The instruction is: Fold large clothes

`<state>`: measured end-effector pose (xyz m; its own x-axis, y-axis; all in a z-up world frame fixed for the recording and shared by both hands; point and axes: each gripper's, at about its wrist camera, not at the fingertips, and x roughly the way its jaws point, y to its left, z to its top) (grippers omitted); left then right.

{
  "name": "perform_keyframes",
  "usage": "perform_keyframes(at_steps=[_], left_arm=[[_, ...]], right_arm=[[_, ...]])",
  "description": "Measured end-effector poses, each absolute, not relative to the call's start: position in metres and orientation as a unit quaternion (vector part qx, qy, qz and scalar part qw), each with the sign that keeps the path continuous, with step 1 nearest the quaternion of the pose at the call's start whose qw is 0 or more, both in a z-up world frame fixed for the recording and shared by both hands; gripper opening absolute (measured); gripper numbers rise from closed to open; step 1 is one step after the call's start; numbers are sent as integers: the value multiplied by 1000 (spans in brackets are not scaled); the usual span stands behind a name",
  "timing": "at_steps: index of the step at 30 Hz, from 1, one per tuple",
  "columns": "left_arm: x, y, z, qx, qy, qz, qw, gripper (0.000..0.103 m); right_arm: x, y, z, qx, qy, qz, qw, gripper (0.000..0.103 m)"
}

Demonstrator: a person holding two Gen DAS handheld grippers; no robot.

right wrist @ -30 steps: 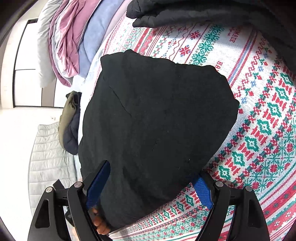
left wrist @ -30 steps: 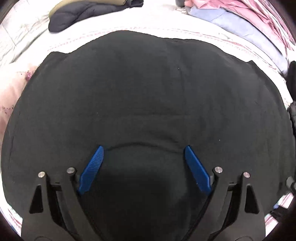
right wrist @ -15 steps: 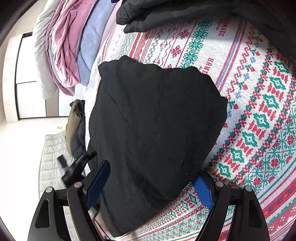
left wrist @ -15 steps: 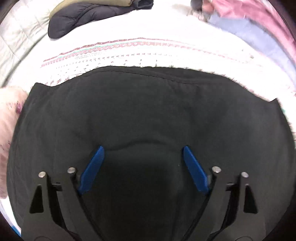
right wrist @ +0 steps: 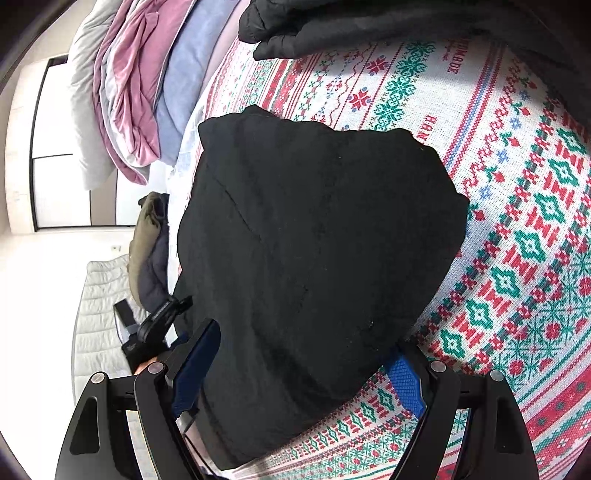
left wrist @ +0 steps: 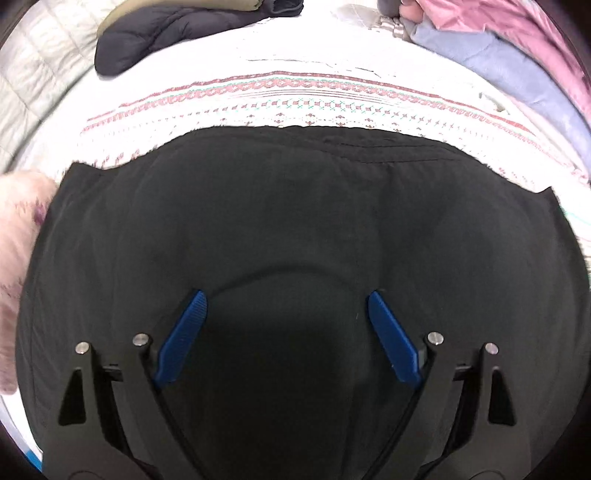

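A large black garment (left wrist: 295, 229) lies folded flat on a bed with a red and green patterned blanket (right wrist: 517, 229). It fills most of the left wrist view and the middle of the right wrist view (right wrist: 317, 251). My left gripper (left wrist: 286, 299) is open and empty, its blue fingers above the near part of the garment. My right gripper (right wrist: 306, 343) is open, its fingers on either side of the garment's near edge. The left gripper's body (right wrist: 162, 317) shows at the garment's left side in the right wrist view.
A dark puffy jacket on an olive one (left wrist: 177, 26) lies at the far side. A stack of pink, blue and grey bedding (right wrist: 147, 81) stands beyond. Another dark jacket (right wrist: 369, 22) lies at the top of the right wrist view. A quilted white cover (right wrist: 99, 314) lies left.
The left gripper has drawn back, so more blanket shows beyond the garment's far edge. The right gripper has risen and pulled back a little. Both stay open.
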<state>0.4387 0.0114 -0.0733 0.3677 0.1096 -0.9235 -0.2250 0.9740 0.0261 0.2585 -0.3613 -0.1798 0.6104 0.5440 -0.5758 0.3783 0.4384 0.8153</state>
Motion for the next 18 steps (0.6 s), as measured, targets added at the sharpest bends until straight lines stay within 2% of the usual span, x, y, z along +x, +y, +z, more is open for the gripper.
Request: perform_keyframes(at_steps=[6,10,12,18], left_arm=[[369,41,-42,-122,519,56,844,89],[313,56,-47,-154,521,40,838,89],[297,56,-48,-151,536,39,830,89],[233,42,-40,-120,515,31,848,89]], right_arm=[[270,-351,-174,501,436,54,745,87],[272,-347,-173,500,428,53,751,87],[276,-346,-176,503,427,57,749,87],[284,-343,-176,482,418,59,768,87]])
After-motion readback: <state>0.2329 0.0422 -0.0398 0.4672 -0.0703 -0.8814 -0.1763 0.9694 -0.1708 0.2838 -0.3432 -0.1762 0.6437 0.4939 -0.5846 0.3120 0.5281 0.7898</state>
